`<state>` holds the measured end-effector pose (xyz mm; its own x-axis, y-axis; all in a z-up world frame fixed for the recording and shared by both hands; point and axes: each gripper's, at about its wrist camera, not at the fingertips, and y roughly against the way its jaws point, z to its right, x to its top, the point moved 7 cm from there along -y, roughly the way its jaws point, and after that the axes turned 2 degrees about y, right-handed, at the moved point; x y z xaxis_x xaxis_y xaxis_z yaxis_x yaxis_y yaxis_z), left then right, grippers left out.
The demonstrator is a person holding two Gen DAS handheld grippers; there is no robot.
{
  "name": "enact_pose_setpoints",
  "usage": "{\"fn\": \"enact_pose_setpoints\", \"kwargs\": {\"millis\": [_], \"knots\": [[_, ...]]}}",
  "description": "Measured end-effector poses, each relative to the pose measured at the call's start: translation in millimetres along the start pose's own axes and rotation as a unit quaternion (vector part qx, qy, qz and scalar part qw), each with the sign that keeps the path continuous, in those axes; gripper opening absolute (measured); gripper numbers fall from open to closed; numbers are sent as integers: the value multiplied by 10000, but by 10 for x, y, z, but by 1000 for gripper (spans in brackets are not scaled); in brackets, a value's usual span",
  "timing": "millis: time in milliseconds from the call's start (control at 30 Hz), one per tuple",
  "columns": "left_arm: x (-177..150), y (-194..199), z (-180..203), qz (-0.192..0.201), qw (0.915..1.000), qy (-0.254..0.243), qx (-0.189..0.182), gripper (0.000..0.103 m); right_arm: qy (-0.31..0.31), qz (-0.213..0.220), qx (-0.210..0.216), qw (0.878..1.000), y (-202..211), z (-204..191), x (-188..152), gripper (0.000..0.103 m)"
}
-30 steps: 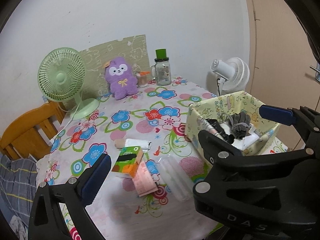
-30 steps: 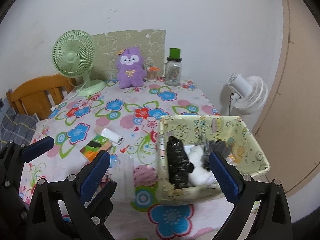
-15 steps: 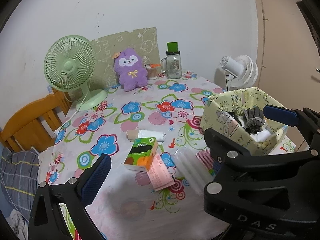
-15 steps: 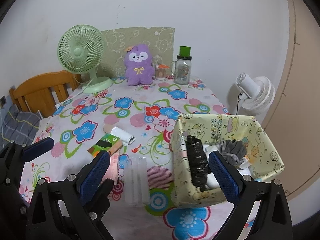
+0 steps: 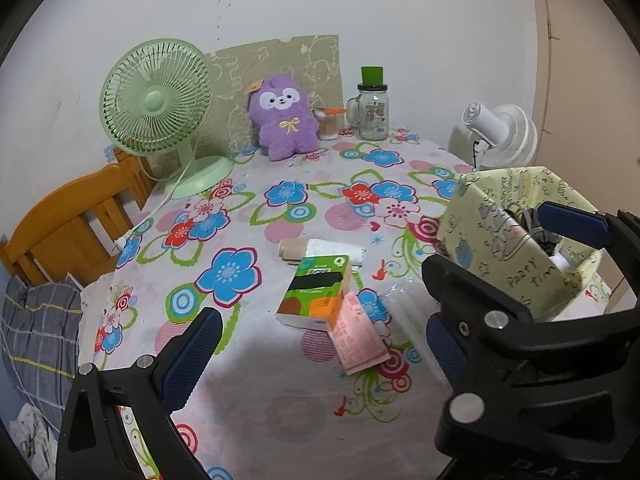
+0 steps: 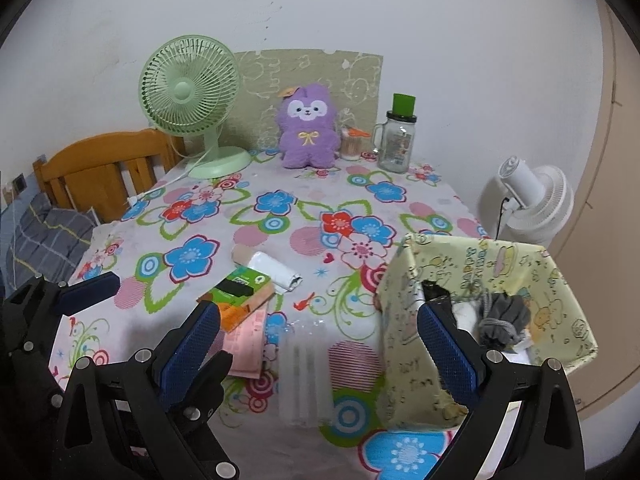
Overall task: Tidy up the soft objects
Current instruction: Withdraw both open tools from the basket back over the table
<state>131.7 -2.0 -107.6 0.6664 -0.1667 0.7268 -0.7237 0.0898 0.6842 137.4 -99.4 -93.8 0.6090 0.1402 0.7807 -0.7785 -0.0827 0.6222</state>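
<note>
While both hover over the floral table [image 6: 432, 200], left tool [image 5: 320, 352] spread wide, empty, right tool [image 6: 320, 348] likewise

Both grippers look the same: the left gripper [image 5: 316, 352] and the right gripper [image 6: 318, 340] are matte black plastic frames with triangular cut-outs and round silver screw heads. Fingers [image 6: 192, 344] carry dark blue textured pads. At 5 o'clock in the left wrist view, embossed "DAS" letters show on black housing.

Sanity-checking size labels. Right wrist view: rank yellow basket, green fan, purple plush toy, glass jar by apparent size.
1. Yellow basket, though nearest the camera, so inflated.
2. Green fan.
3. Purple plush toy.
4. Glass jar, clearly the smallest.
</note>
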Motion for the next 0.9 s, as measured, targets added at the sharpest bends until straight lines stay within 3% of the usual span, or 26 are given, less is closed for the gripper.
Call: {"fn": "enact_pose_setpoints", "kwargs": {"millis": [233, 333, 533, 900], "knots": [[-59, -171, -144, -183, 9998, 95, 37, 103, 72, -43, 109, 9999, -129, -109, -15, 100], [-91, -219, -209, -242, 9996, 147, 53, 103, 106, -104, 168, 9997, -184, -149, -25, 93], [-120, -325, -302, -343, 9991, 259, 69, 103, 83, -134, 256, 9995, -275, -210, -40, 91], [-185, -572, -314, -541, 9982, 204, 140, 103, 70, -638, 39, 9979, -590, -187, -179, 73]]}}
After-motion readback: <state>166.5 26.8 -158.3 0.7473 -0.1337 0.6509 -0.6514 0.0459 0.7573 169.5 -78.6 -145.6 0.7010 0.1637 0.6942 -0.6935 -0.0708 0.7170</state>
